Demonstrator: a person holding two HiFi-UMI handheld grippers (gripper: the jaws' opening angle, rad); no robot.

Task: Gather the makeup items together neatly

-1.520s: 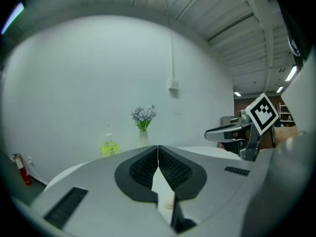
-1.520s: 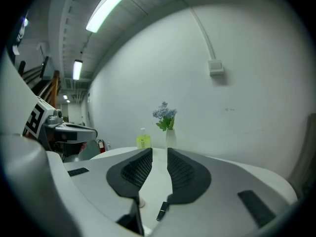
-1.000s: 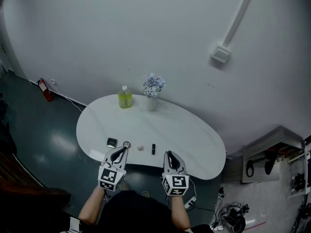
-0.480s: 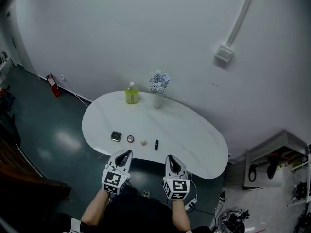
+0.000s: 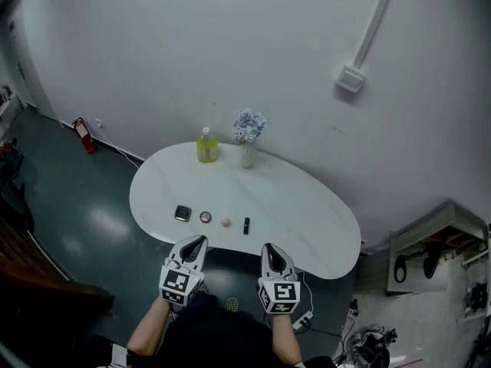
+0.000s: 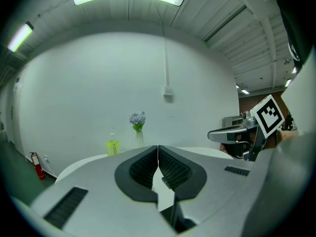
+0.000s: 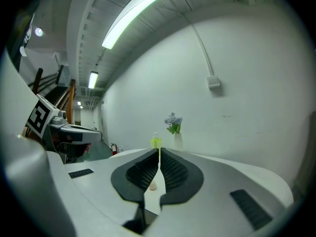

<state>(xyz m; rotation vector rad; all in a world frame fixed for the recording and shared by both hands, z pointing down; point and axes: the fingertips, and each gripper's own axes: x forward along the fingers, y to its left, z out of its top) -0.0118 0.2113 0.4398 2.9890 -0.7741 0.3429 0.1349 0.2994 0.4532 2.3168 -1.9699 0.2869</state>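
the four makeup items lie in a short row along the near edge of the table (image 5: 307,221), toward its left end: a dark square compact (image 5: 182,213), a round pink pan (image 5: 205,217), a pale puff (image 5: 225,222) and a dark lipstick (image 5: 246,225). they are near one another and none touch. that spacing would suit a finished tidy line as well as a set waiting to be drawn closer.

both claws hang just off the near edge, probably held back so the row is in plain sight. the left gripper (image 5: 196,241) has its ribbed pads pressed together on nothing. the right gripper (image 5: 271,249) is likewise closed and empty (the puff glimpsed below its pads lies out on the table, not in its grip).

only the head view shows the whole row. the gripper views, looking low across the top, show the green bottle (image 7: 156,142) and flower vase (image 7: 177,141) standing upright at the far edge.
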